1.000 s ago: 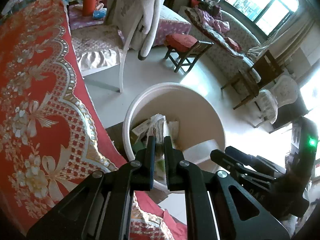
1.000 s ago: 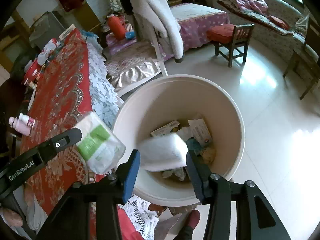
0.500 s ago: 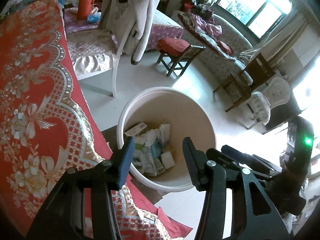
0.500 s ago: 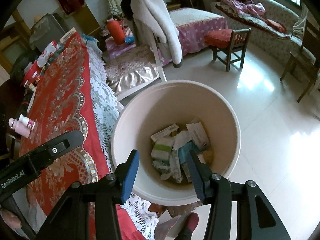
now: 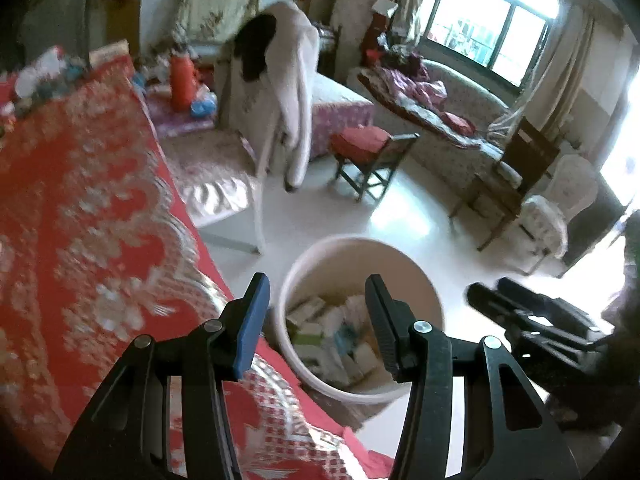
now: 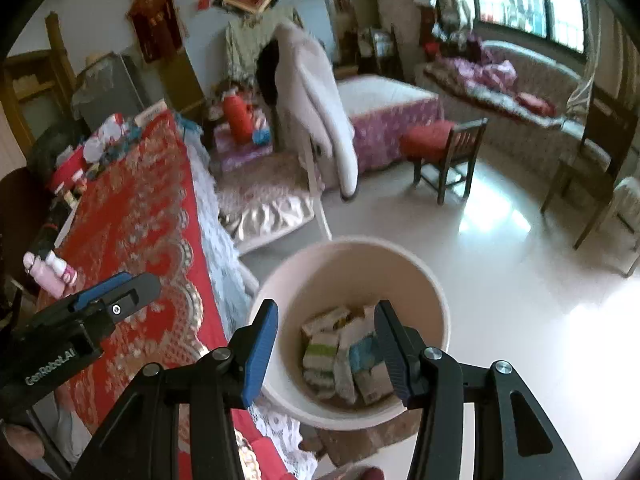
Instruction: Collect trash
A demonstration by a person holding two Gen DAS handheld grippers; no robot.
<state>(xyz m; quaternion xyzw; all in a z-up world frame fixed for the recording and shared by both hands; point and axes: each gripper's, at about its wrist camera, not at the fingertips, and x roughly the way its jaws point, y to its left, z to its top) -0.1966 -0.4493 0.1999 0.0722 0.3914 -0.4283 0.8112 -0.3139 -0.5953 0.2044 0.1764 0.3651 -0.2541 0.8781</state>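
A cream round bin (image 5: 400, 254) stands on the floor beside the table, with several paper and tissue packs (image 5: 334, 338) lying inside. It also shows in the right wrist view (image 6: 404, 264), with the trash (image 6: 344, 354) at its bottom. My left gripper (image 5: 318, 312) is open and empty, above the bin's near rim. My right gripper (image 6: 326, 338) is open and empty, above the bin. The right gripper shows at the right of the left wrist view (image 5: 528, 316). The left gripper shows at the left of the right wrist view (image 6: 92, 312).
A table with a red patterned cloth (image 5: 80, 216) fills the left; in the right wrist view (image 6: 132, 216) small pink bottles (image 6: 50, 270) and clutter stand on it. A chair draped with a white coat (image 5: 288, 92), a red-cushioned stool (image 5: 368, 152) and a sofa (image 5: 448, 108) stand beyond.
Both grippers opened and let their packs drop into the bin. Both have since lifted and tilted up, so the bin sits lower and smaller in view.
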